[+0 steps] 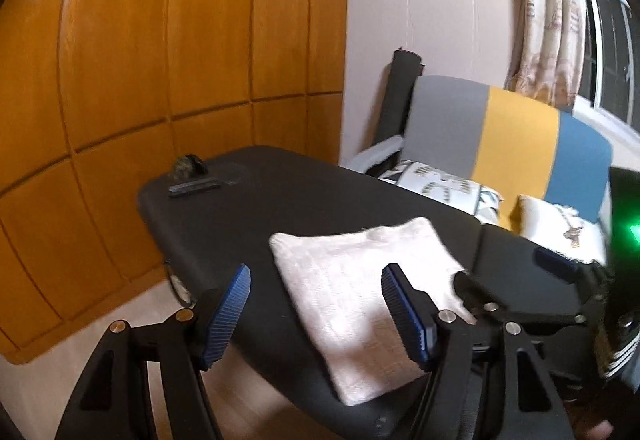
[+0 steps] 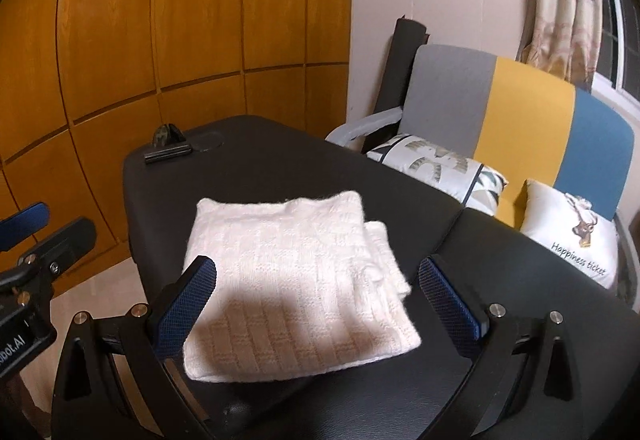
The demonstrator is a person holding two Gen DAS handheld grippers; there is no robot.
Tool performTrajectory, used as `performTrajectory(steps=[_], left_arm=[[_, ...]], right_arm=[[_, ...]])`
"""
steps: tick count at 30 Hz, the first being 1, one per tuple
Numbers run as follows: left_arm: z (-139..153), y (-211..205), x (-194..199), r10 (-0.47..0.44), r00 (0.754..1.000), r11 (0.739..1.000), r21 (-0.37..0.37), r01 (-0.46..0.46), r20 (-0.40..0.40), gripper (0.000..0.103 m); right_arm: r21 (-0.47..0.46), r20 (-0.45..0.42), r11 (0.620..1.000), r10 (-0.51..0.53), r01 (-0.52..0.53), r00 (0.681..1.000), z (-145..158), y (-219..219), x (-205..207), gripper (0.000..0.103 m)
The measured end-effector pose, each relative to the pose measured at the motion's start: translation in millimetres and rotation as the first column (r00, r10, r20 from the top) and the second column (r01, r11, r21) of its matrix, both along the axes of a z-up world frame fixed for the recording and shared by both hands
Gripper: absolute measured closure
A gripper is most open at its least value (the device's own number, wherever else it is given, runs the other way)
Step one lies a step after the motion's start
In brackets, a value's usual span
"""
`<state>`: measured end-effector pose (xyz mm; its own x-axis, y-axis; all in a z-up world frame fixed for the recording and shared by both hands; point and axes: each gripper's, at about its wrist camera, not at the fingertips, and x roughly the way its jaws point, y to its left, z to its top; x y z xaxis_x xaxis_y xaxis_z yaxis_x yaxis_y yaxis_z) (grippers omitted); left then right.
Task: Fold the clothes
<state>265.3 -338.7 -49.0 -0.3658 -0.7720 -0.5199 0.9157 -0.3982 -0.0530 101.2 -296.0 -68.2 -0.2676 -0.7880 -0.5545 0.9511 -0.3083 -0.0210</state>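
Note:
A white knitted garment (image 2: 288, 280) lies folded into a thick rectangle on the black padded table (image 2: 280, 164); it also shows in the left wrist view as the same white garment (image 1: 360, 292). My right gripper (image 2: 316, 304) hovers open just above its near edge, nothing between the blue pads. My left gripper (image 1: 316, 316) is open too, over the garment's left side and the table edge. The right gripper (image 1: 520, 276) appears at the right of the left wrist view, and the left gripper's tip (image 2: 36, 228) at the left of the right wrist view.
A small dark object and a flat black bar (image 2: 168, 150) sit at the table's far corner. Behind the table stands a grey, yellow and blue sofa (image 2: 520, 112) with two cushions (image 2: 568, 232). Wooden wall panels (image 2: 160, 40) lie left, curtains and a window right.

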Motion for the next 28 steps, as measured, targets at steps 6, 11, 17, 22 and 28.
performTrajectory(steps=[6, 11, 17, 22, 28], left_arm=[[-4, -1, -3, -0.018, 1.0, 0.999, 0.038, 0.017, 0.004, 0.038], [-5, -4, 0, -0.006, 1.0, 0.998, 0.059, 0.007, -0.01, 0.038], [-3, -4, 5, 0.006, 1.0, 0.998, 0.063, -0.004, -0.018, 0.038], [-3, -6, 9, 0.003, 0.999, 0.996, 0.084, 0.001, -0.045, 0.038], [0, -1, 11, 0.014, 0.999, 0.999, 0.051, -0.012, -0.045, 0.038]], right_arm=[[0.031, -0.023, 0.998, 0.058, -0.057, 0.998, -4, -9, 12, 0.0], [0.055, -0.052, 0.994, 0.096, -0.093, 0.994, -7, -12, 23, 0.0], [0.077, -0.072, 0.991, 0.115, -0.109, 0.991, -10, -15, 29, 0.0], [0.097, -0.073, 0.989, 0.117, -0.109, 0.99, -14, -16, 30, 0.0], [0.118, -0.066, 0.989, 0.1, -0.092, 0.993, -19, -14, 24, 0.0]])
